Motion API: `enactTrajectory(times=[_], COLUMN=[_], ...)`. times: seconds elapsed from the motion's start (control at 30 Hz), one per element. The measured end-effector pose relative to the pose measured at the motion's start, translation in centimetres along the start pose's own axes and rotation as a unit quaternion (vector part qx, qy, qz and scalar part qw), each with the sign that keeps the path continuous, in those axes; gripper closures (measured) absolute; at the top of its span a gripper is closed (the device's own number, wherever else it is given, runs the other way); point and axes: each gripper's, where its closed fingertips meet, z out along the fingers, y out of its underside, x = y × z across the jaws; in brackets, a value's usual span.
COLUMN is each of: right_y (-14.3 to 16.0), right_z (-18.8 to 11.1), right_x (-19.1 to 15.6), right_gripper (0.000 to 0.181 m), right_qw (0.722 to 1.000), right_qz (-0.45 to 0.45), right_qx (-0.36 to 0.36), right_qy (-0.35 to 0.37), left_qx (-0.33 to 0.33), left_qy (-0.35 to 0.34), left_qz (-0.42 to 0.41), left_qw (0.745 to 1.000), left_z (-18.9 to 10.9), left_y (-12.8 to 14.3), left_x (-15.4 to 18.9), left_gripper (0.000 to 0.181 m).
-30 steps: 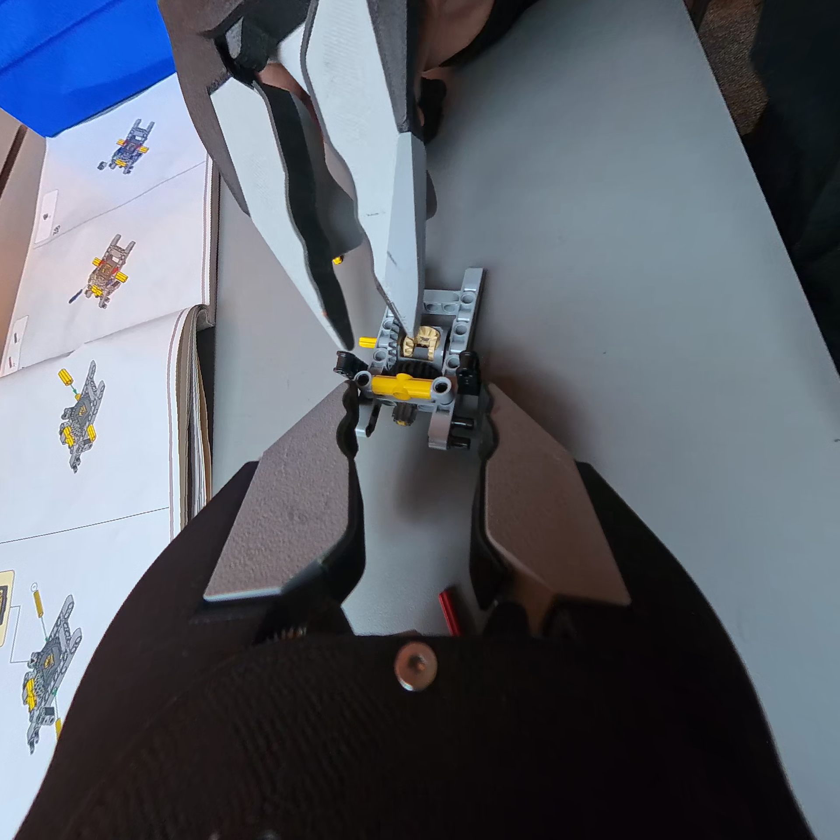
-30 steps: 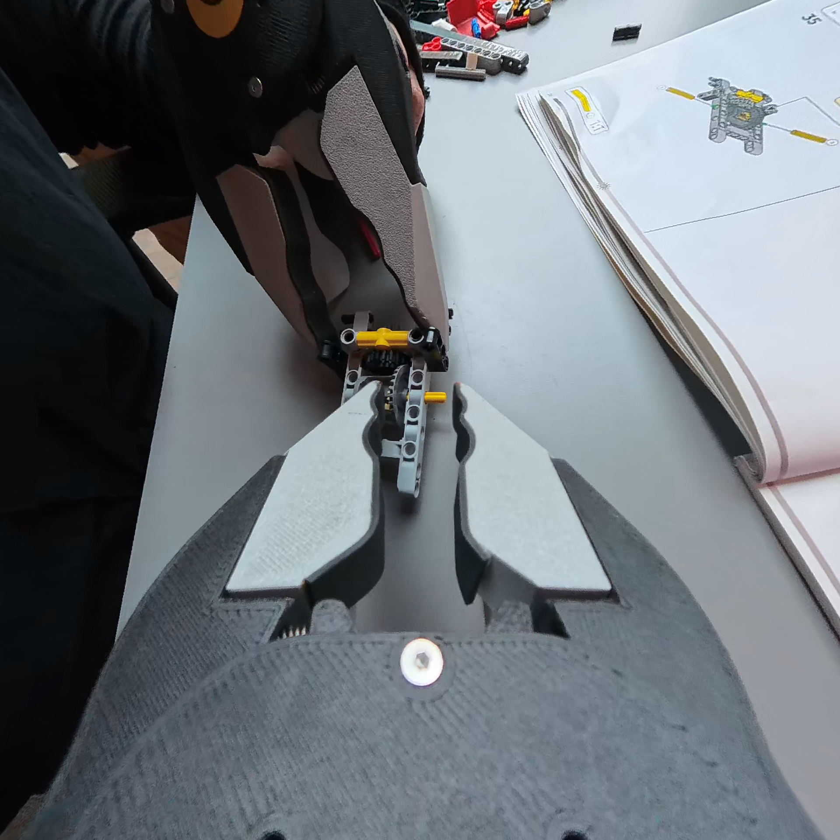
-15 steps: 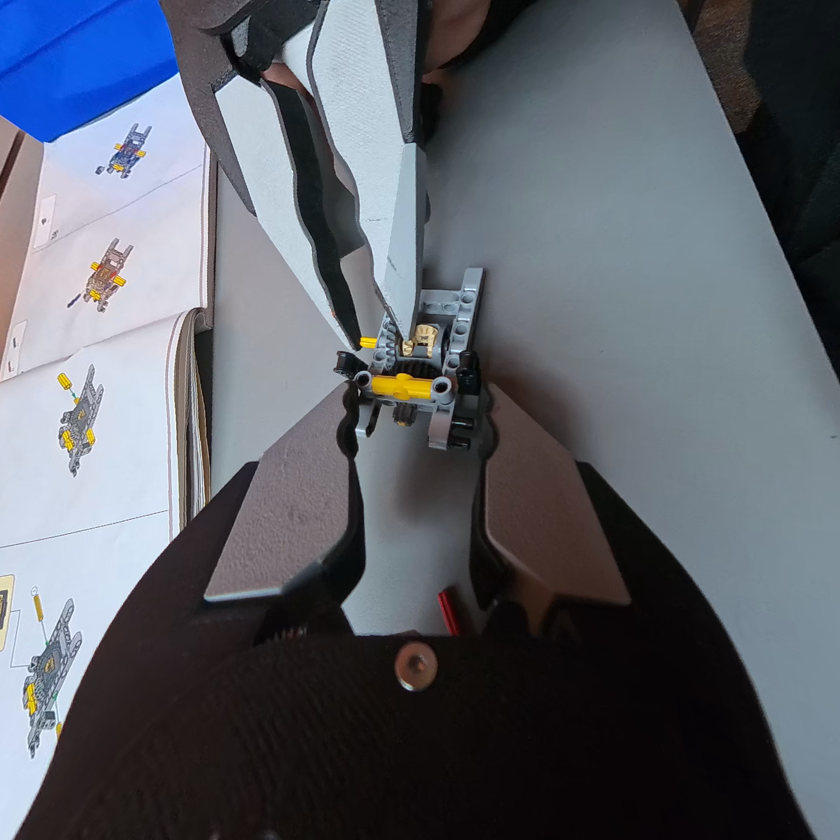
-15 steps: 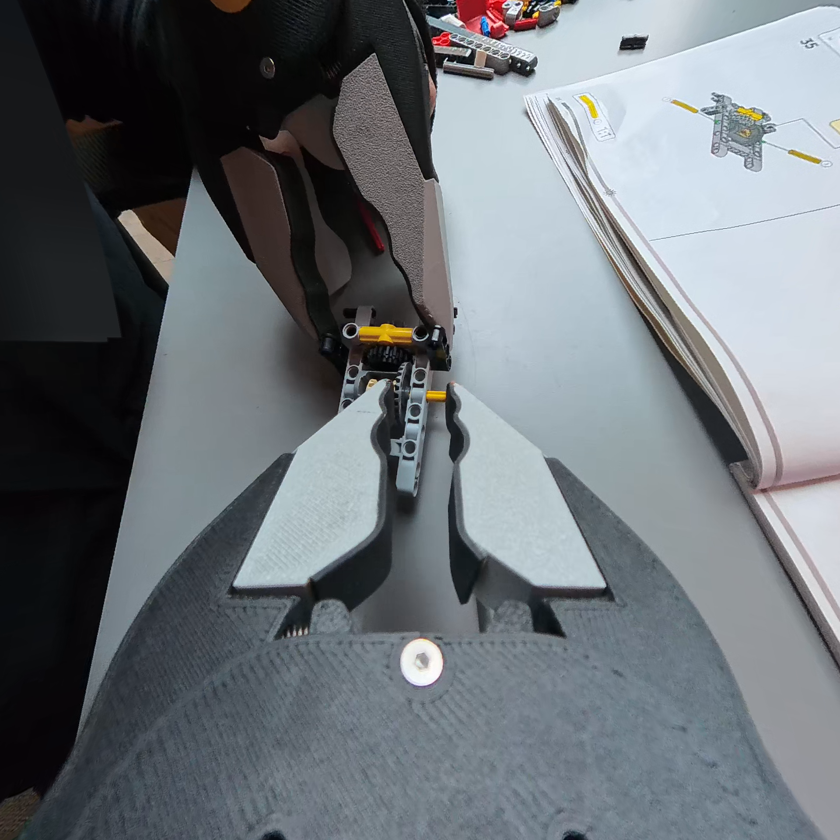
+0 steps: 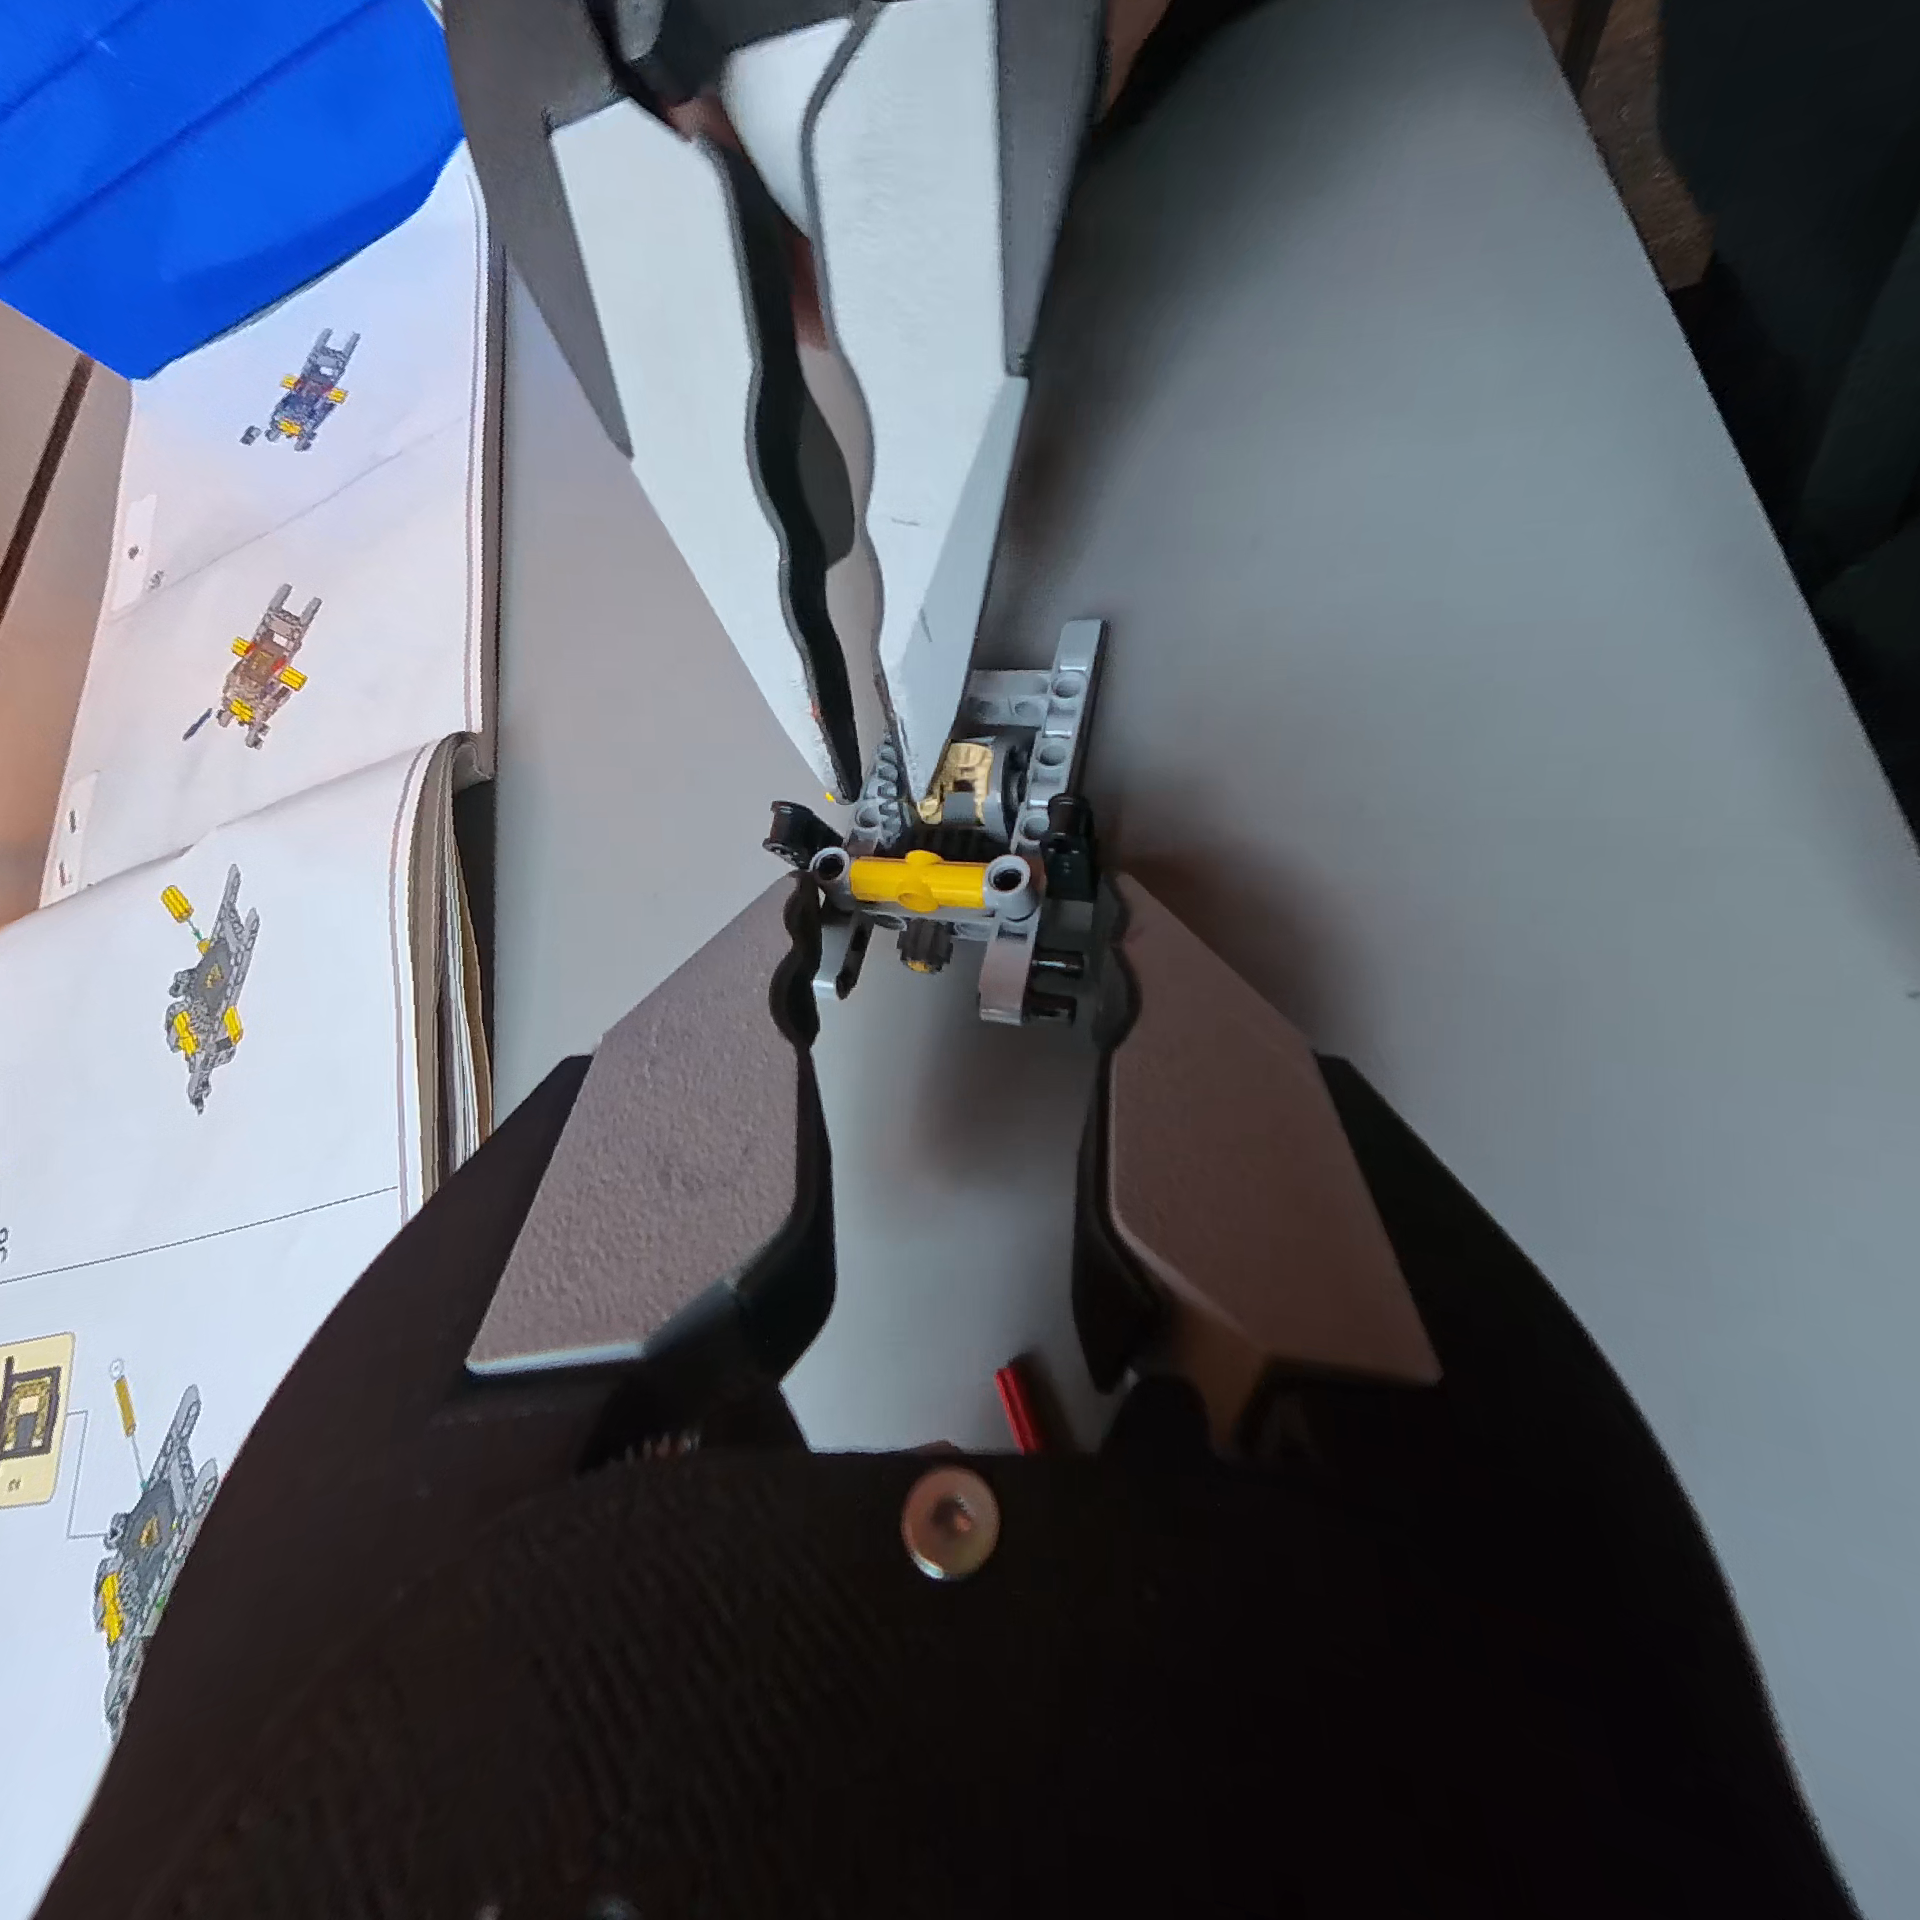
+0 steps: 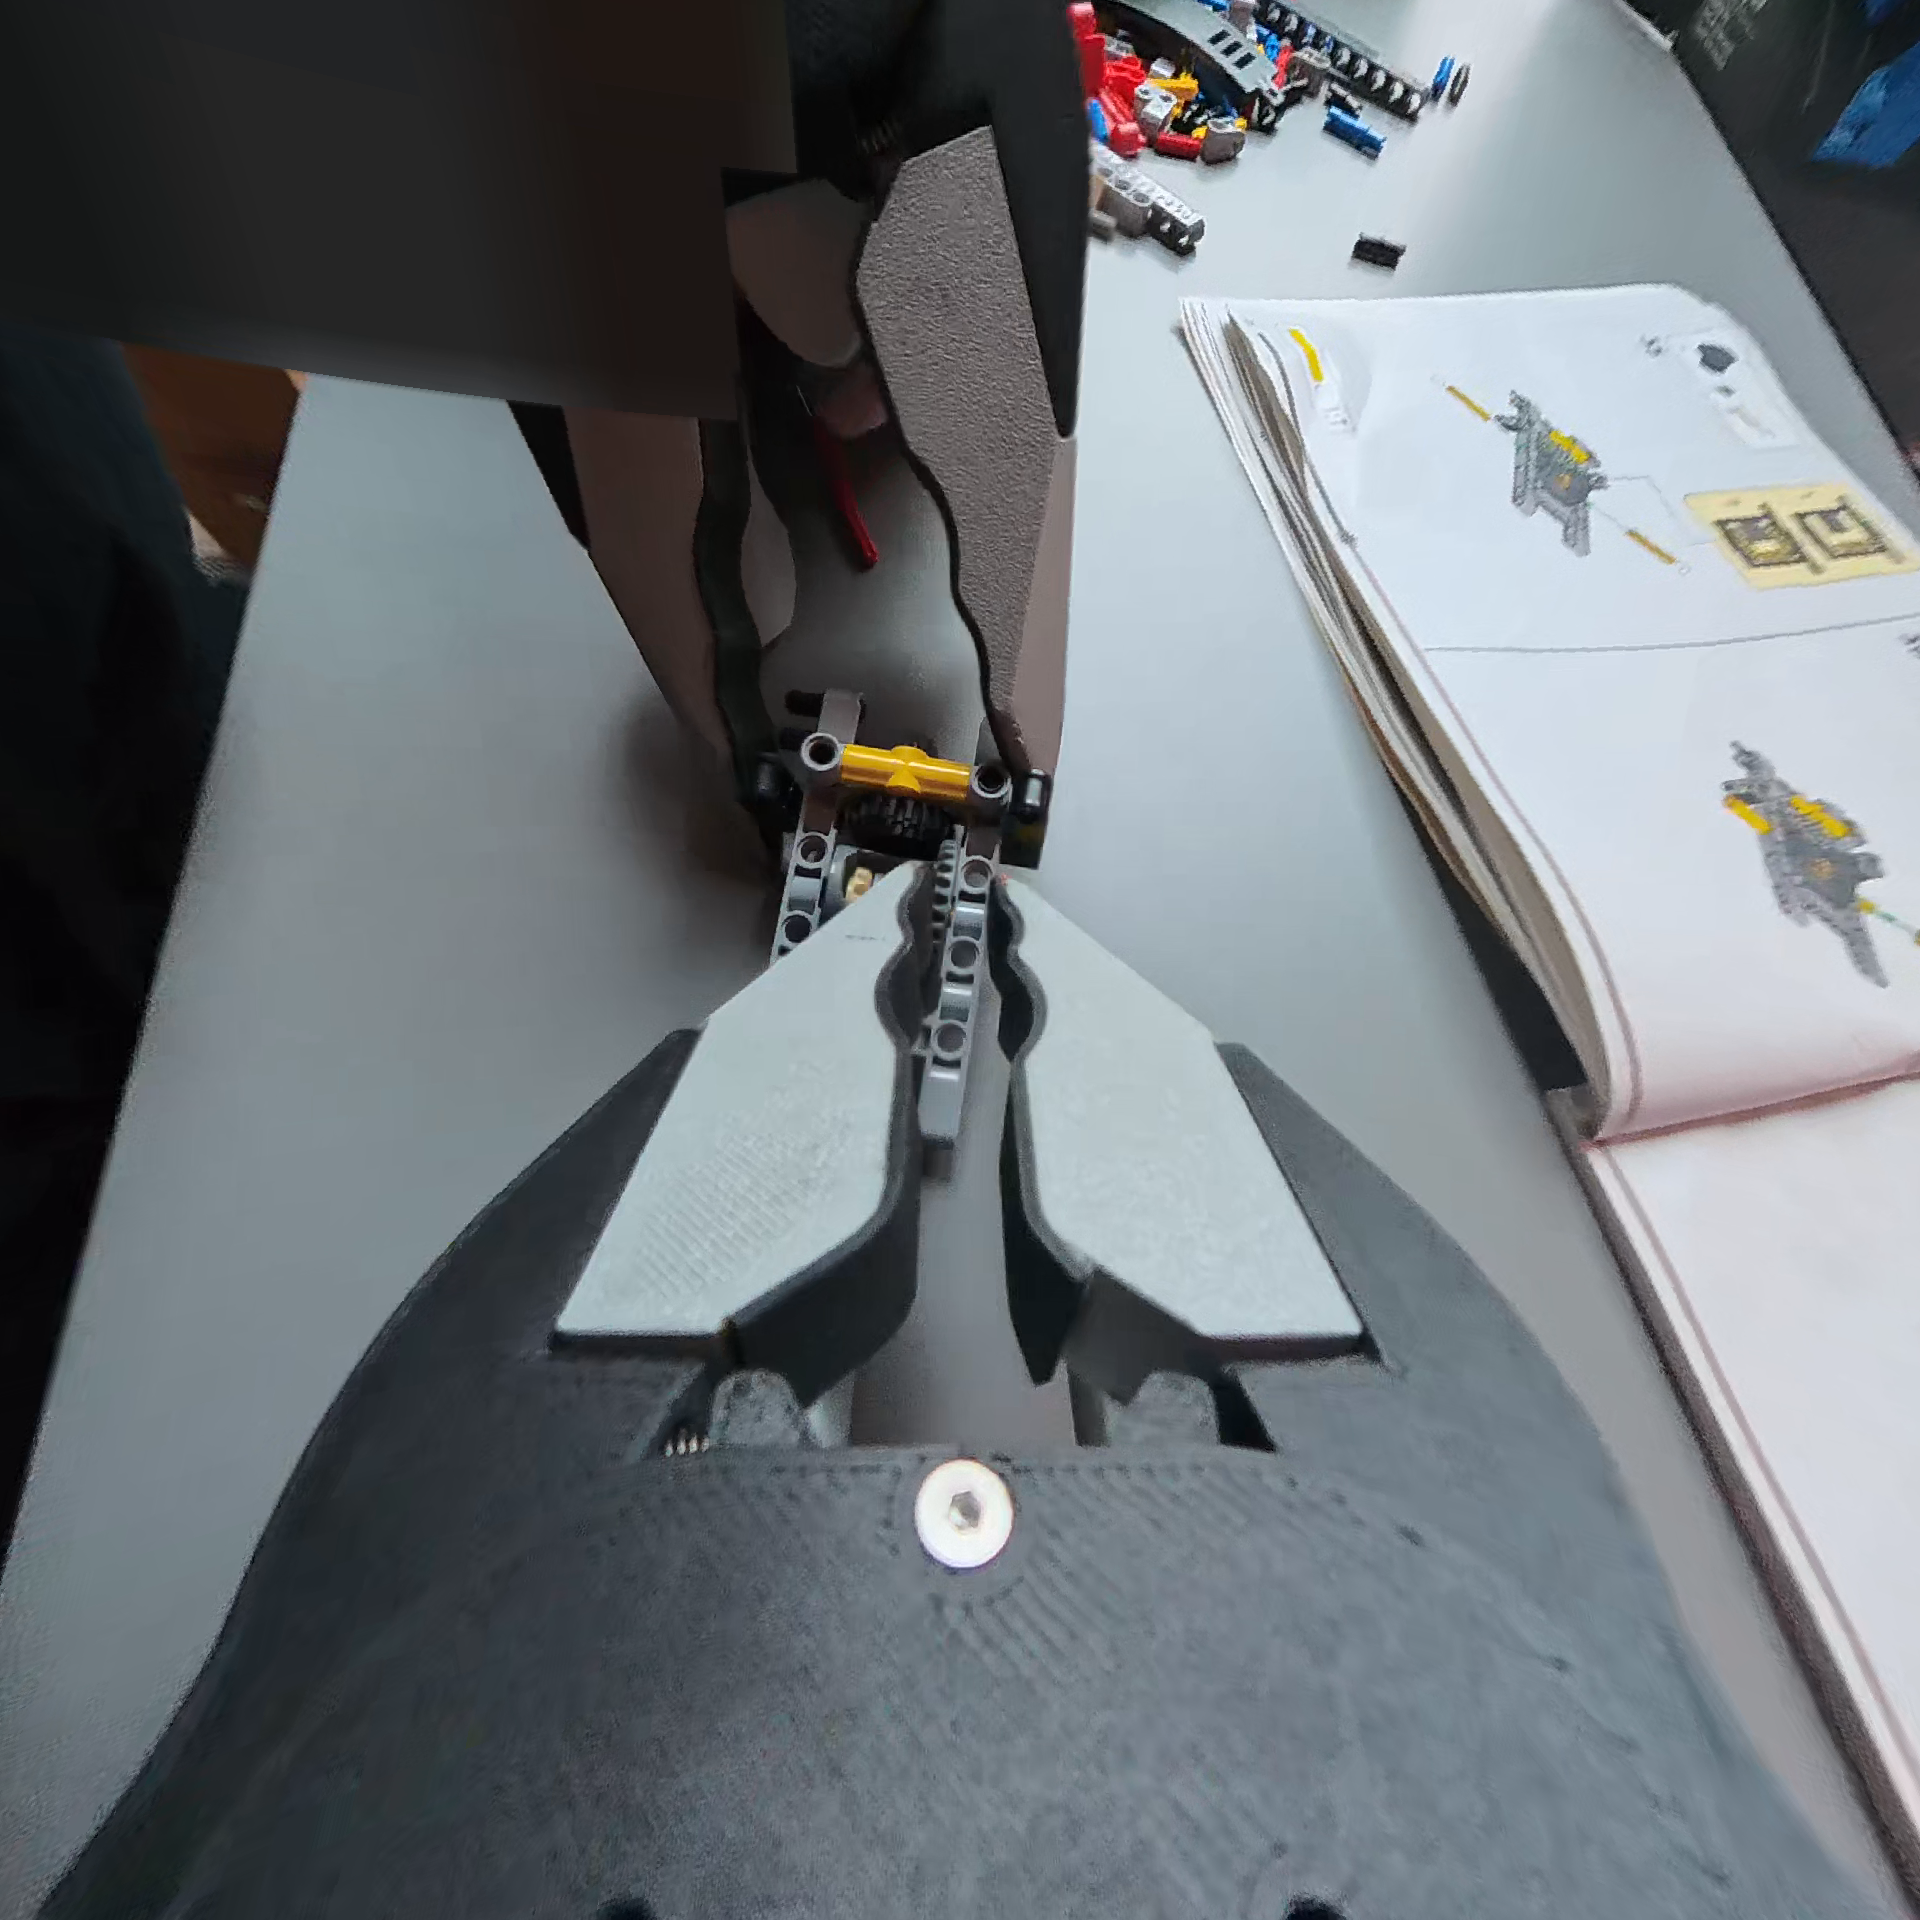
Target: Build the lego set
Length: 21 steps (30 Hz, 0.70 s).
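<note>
While the left tool (image 5: 951,925) clamps the near end of the grey frame (image 5: 966,831) between both fingers, the frame rests on the counter (image 5: 1351,727). From the opposite end, the right tool (image 6: 954,894) is pinched onto one long grey beam (image 6: 951,997) of that frame; a small yellow pin seems to sit at its fingertips, though blur hides it. A yellow axle (image 6: 904,771) crosses the frame. A booklet (image 6: 1662,727) lies open alongside, loose parts (image 6: 1195,94) beyond.
</note>
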Motion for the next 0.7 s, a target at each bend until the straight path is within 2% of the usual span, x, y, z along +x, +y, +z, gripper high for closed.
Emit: enactTrajectory(times=[0.07,0.1,0.17,0.2,0.27,0.37,0.57,0.7], right_y=[-0.1,-0.1,-0.2,-0.3,-1.0,-1.7,0.4,0.8], right_z=[-0.1,-0.1,-0.3,-0.5,-1.3,-2.6,-1.2,-0.4], right_x=[-0.1,-0.4,-0.3,0.1,0.4,1.1,0.3,0.4], right_gripper=[0.176,0.181,0.181,0.172,0.138,0.130,0.108,0.115], right_qw=[1.000,1.000,1.000,1.000,0.998,0.993,0.996,0.999], right_qz=[-0.025,-0.025,-0.004,0.012,0.049,0.079,0.066,0.034], right_qx=[-0.002,0.001,0.006,0.011,0.039,0.077,0.014,-0.013], right_qy=[0.012,0.003,-0.008,-0.009,-0.030,-0.043,-0.053,-0.018], left_qx=[0.002,0.001,0.004,0.005,0.006,0.006,-0.006,-0.009], left_qy=[-0.003,-0.007,-0.011,-0.014,-0.019,-0.017,-0.020,-0.016], left_qz=[0.006,0.007,0.013,0.019,0.024,0.022,-0.011,-0.026], left_qw=[1.000,1.000,1.000,1.000,1.000,1.000,1.000,0.999], left_z=[0.0,0.0,0.0,-0.1,-0.1,-0.1,0.1,0.1], left_y=[-0.1,0.0,-0.1,-0.1,-0.2,-0.2,0.2,0.3], left_x=[0.0,-0.1,-0.1,-0.1,-0.1,-0.1,-0.8,-0.9], left_gripper=[0.130,0.130,0.131,0.131,0.130,0.130,0.131,0.131])
